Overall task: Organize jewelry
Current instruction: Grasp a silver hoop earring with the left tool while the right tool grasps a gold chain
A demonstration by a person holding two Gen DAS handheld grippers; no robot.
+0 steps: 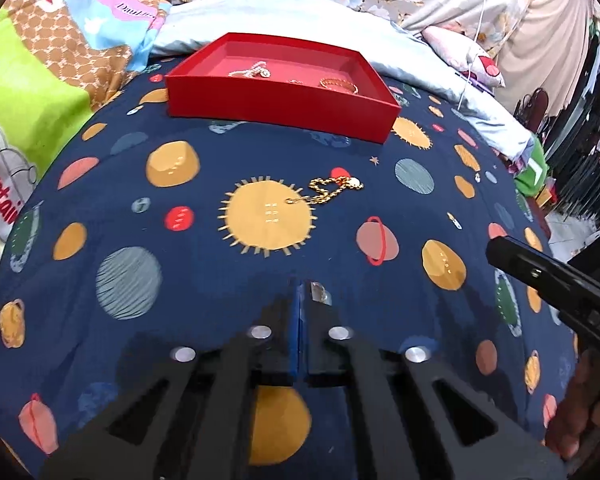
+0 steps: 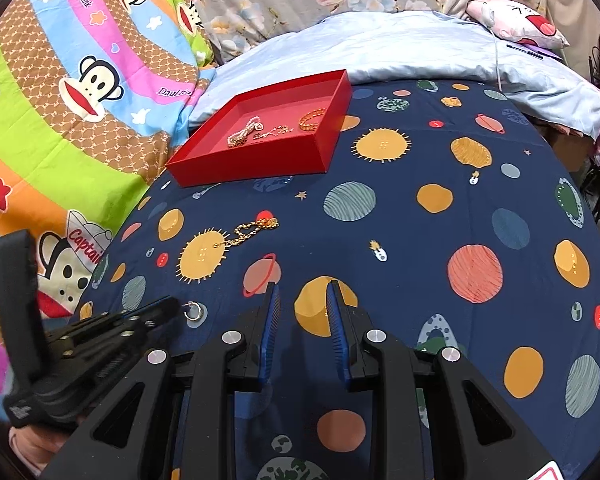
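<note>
Planet-print bedspread [image 2: 440, 240]: silver ring [image 2: 194, 312] at left claw [image 2: 172, 309] tip.

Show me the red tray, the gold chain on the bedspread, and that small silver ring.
red tray [image 2: 260, 168]: right wrist view, on its front wall.
gold chain [image 1: 328, 192]: left wrist view, mid-chain.
small silver ring [image 2: 194, 311]: right wrist view, on the hoop.

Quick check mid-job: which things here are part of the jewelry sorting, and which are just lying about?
Job:
red tray with jewelry inside
gold chain on the cloth
small ring at the shut left gripper

Lying about:
cartoon monkey blanket
light blue quilt
pink pillow
</note>
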